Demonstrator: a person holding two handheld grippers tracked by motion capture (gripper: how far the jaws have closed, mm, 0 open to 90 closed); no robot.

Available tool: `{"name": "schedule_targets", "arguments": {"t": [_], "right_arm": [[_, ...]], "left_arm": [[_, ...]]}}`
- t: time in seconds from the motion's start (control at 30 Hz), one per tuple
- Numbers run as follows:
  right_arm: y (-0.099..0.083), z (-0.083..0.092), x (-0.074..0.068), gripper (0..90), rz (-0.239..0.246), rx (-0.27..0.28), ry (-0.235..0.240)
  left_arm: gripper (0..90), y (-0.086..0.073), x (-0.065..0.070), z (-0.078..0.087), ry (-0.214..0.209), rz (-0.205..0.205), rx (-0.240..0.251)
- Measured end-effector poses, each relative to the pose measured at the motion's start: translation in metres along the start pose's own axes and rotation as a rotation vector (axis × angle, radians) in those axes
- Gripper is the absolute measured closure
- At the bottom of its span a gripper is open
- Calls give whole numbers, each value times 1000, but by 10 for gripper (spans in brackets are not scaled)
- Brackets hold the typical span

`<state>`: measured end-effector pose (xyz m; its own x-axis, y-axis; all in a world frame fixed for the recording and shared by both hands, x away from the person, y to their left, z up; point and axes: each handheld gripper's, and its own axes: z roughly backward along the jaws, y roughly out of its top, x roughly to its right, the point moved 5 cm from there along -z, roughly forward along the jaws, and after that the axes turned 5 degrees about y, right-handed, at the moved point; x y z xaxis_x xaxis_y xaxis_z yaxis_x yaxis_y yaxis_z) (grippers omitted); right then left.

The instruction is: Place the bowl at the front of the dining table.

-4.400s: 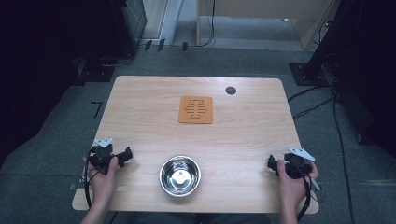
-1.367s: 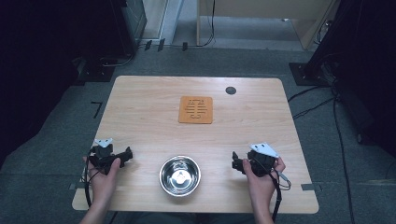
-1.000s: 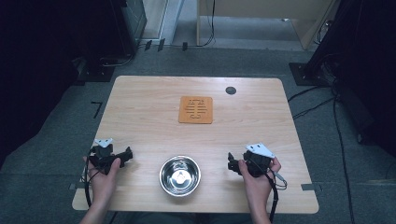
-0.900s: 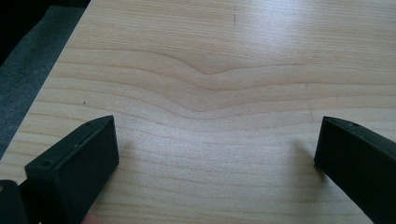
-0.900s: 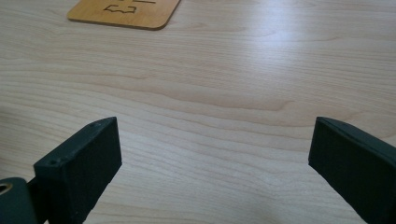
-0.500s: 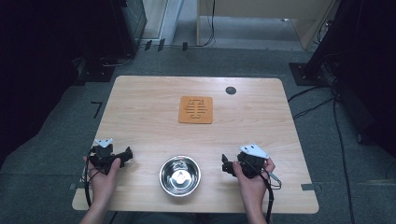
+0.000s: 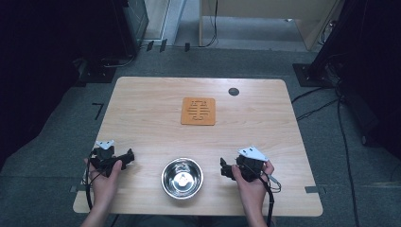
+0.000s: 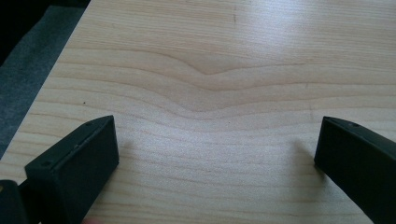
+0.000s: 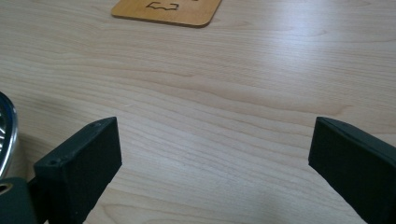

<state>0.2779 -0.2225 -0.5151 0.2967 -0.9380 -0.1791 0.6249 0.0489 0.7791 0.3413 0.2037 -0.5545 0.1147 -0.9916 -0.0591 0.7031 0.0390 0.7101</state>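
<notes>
- The steel bowl [image 7: 182, 177] is sitting near the table's [image 7: 142, 118] front edge, between both grippers.
- The right gripper [image 7: 225, 169] is hovering just beside it, jaws wide apart, gripping nothing.
- The left gripper [image 7: 128, 156] is resting farther off, jaws wide, empty.

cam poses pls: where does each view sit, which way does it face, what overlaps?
High view: above the person's side, looking forward and down on the table; shows both forearms, left gripper, right gripper, steel bowl, orange mat.
Left gripper view: rides the left gripper, faces bare wood between open jaws.
Right gripper view: rides the right gripper, faces across the table.
Shared: high and right gripper views both show bowl and mat.
</notes>
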Motion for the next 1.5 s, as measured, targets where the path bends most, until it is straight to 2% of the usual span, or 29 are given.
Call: {"name": "schedule_targets", "arguments": {"t": [0.43, 0.57, 0.97, 1.4, 1.5], "right_arm": [[0, -2, -12, 23, 3, 3, 40], [1, -2, -19, 23, -11, 20, 69], [0, -5, -31, 23, -28, 27, 117], [-3, -8, -41, 23, -16, 13, 157], [-3, -9, -43, 53, -14, 15, 168]], "left_arm": [[0, 0, 0, 0, -2, -3, 1], [0, 0, 0, 0, -3, -4, 1], [0, 0, 0, 0, -4, -5, 1], [0, 0, 1, 0, -6, -6, 1], [0, 0, 1, 0, -6, -6, 1]]}}
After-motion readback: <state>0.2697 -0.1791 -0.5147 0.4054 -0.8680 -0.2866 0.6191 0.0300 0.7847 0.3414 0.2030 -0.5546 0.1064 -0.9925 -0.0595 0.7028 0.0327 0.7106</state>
